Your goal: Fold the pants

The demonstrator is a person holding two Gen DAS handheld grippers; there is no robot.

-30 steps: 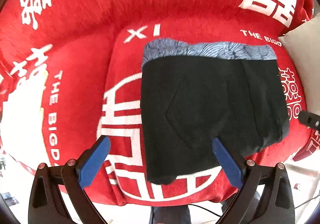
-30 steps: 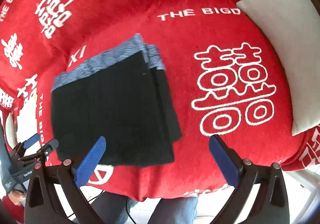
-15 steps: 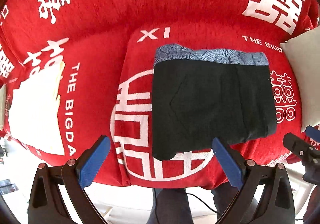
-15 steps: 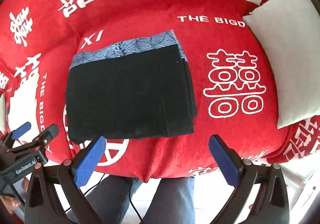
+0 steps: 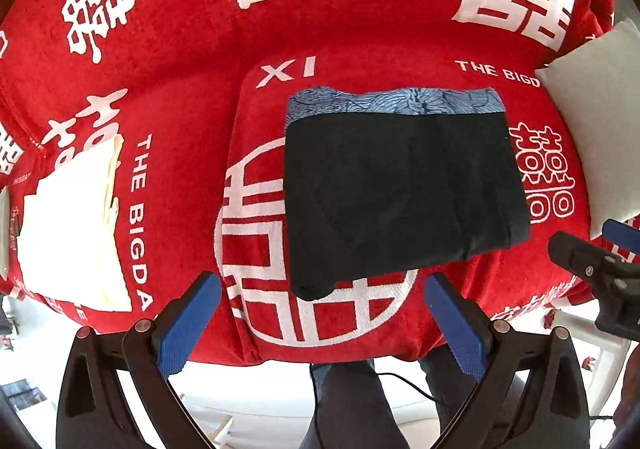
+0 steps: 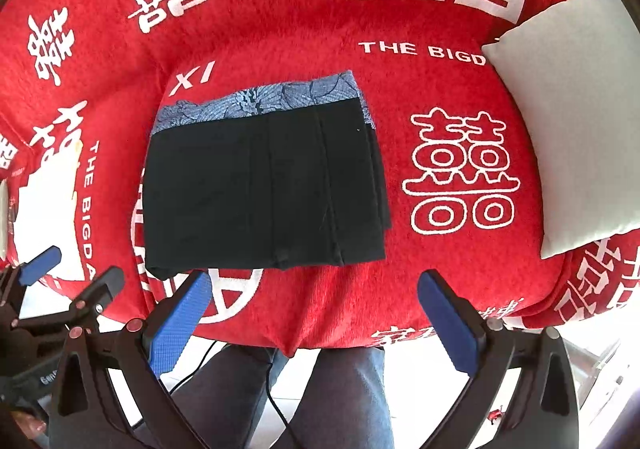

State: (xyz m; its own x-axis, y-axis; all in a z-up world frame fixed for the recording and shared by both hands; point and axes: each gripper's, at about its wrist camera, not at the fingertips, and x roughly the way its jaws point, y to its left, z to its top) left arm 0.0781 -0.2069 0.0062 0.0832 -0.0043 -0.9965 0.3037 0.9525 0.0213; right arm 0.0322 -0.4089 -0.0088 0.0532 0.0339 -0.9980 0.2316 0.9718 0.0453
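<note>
Both tools, left tool (image 5: 322, 319) and right tool (image 6: 314, 315), wide open, empty, low in frame; pants (image 6: 264, 185) lie folded at centre on red cover (image 6: 400, 281), likely finished.

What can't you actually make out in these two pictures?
- How many layers the folded black pants with blue patterned waistband have: stacked edges show only partly in the right wrist view.
- The cream folded cloth: cut off at the left edge.
- The red printed blanket hides whatever furniture lies beneath.
- The person's upper body: out of frame.
</note>
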